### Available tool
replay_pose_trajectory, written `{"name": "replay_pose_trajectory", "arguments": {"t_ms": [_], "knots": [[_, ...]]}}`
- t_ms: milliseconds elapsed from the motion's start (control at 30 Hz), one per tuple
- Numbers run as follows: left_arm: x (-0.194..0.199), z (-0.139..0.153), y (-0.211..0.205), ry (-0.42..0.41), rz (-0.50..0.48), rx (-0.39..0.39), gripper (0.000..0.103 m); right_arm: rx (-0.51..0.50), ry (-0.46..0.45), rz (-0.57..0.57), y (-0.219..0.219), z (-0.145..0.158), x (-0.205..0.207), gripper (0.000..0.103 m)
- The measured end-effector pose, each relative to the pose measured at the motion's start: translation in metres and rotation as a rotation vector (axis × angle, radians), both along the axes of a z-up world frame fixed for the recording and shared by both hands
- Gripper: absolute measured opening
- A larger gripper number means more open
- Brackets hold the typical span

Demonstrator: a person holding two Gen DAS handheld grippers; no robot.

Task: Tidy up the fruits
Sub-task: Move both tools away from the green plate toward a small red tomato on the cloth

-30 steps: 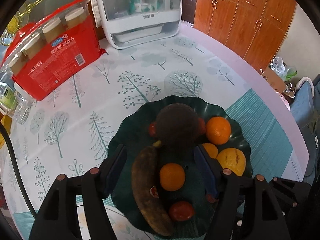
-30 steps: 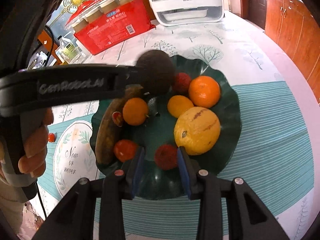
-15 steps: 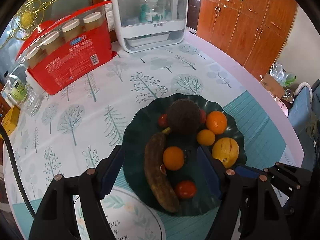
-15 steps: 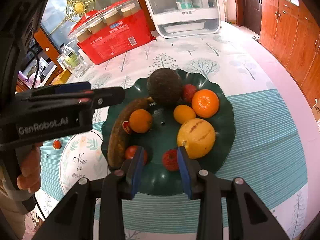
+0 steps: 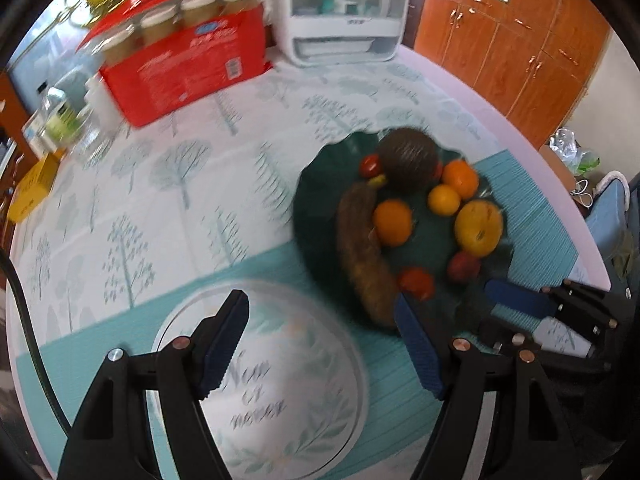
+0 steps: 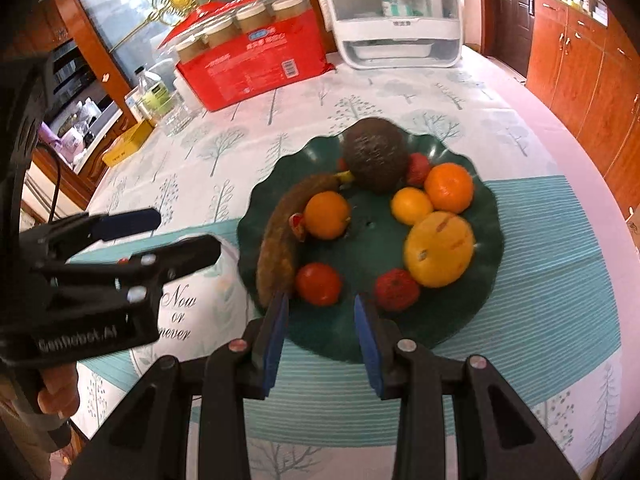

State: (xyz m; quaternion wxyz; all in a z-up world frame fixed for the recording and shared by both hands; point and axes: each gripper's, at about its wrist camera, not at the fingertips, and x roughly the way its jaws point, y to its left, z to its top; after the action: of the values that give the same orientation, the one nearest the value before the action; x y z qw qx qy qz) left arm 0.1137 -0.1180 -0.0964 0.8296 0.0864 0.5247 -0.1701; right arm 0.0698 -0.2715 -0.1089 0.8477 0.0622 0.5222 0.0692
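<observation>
A dark green wavy plate (image 6: pixel 400 344) (image 5: pixel 316 200) holds a dark brown round fruit (image 6: pixel 376 160), a browned banana (image 6: pixel 284 236), two oranges (image 6: pixel 328 216) (image 6: pixel 448 186), a yellow melon-like fruit (image 6: pixel 440 248), a red tomato (image 6: pixel 318 284) and a red bumpy berry (image 6: pixel 396 290). My right gripper (image 6: pixel 320 312) hangs over the plate's near rim, its jaws a little apart with nothing between them. Left of the plate, my left gripper (image 5: pixel 320 320) (image 6: pixel 180 236) stands wide open and empty over a round white mat (image 5: pixel 280 380).
At the back stand a red carton of jars (image 6: pixel 256 64), a white appliance (image 6: pixel 400 20), a bottle (image 6: pixel 154 92) and a yellow box (image 6: pixel 128 144). The table edge curves along the right, with wooden cabinets (image 6: pixel 580 60) beyond it. A hand (image 6: pixel 56 396) grips the left tool.
The left gripper has drawn back from the dark round fruit and swung left off the plate to the white mat. The right gripper has pulled back slightly toward the plate's near rim.
</observation>
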Motion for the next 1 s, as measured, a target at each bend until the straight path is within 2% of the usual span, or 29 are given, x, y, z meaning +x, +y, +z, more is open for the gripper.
{"name": "replay_pose_trajectory", "arguments": {"t_ms": [400, 667, 933, 1000], "knots": [[-0.03, -0.015, 0.112, 0.051, 0.19, 0.001, 0.074, -0.016, 0.018, 0.133, 0.085, -0.005, 0.002, 0.035], [-0.034, -0.001, 0.198, -0.012, 0.364, 0.014, 0.074, -0.01, 0.004, 0.273, 0.163, -0.003, 0.019, 0.035], [-0.03, 0.006, 0.266, -0.075, 0.513, 0.027, 0.077, -0.01, -0.037, 0.375, 0.227, 0.005, 0.041, 0.035], [-0.029, 0.006, 0.28, -0.088, 0.55, 0.03, 0.081, -0.014, -0.042, 0.398, 0.241, 0.004, 0.048, 0.035]]}}
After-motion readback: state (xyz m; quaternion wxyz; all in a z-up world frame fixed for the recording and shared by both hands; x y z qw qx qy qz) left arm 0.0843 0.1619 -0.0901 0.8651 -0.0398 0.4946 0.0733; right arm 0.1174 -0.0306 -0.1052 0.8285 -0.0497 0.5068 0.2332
